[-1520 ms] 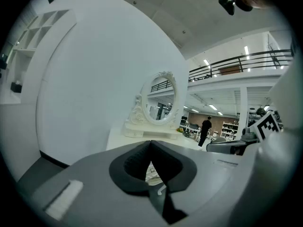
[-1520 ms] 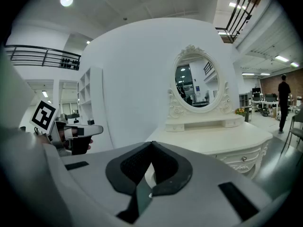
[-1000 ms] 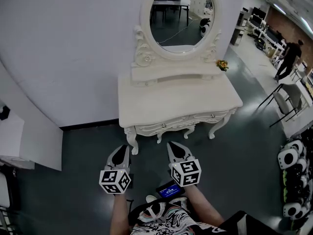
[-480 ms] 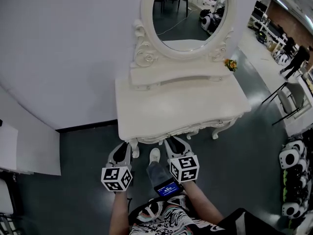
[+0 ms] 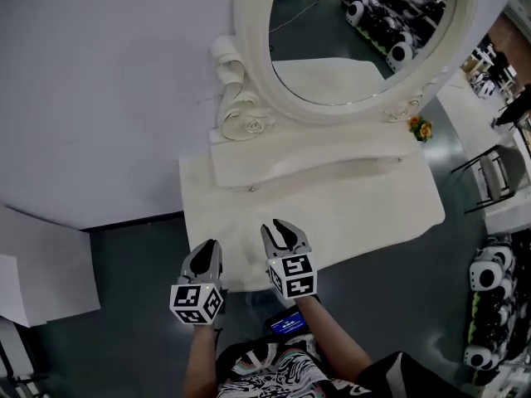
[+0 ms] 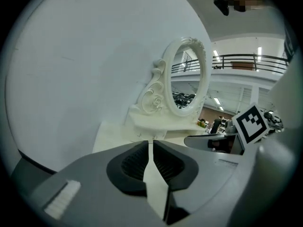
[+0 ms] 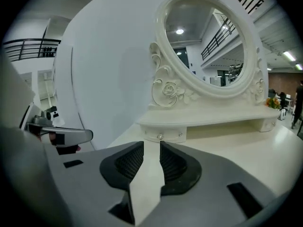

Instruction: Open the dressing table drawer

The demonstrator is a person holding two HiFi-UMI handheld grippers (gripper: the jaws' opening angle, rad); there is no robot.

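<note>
The white dressing table (image 5: pixel 365 214) stands against the wall under its oval mirror (image 5: pixel 357 40). A small drawer with a round knob (image 7: pixel 160 136) sits in the raised shelf (image 5: pixel 315 160) below the mirror; that knob (image 6: pixel 154 136) also shows just past the left jaws. The table's front face is hidden under the top. My left gripper (image 5: pixel 205 251) hangs at the top's front left edge, shut, with only a thin slit between its pads. My right gripper (image 5: pixel 280 229) is over the tabletop, aimed at the small drawer. Its jaws are opening with nothing between them.
A small flower bunch (image 5: pixel 421 128) rests at the shelf's right end. A chair (image 5: pixel 496 181) and several panda toys (image 5: pixel 489 305) are to the right on the dark floor. A white panel (image 5: pixel 41 264) leans at the left. A lit screen (image 5: pixel 288 322) hangs at the person's front.
Both grippers have moved forward from the floor in front of the table to its front edge and top. The right jaws have gone from shut to open.
</note>
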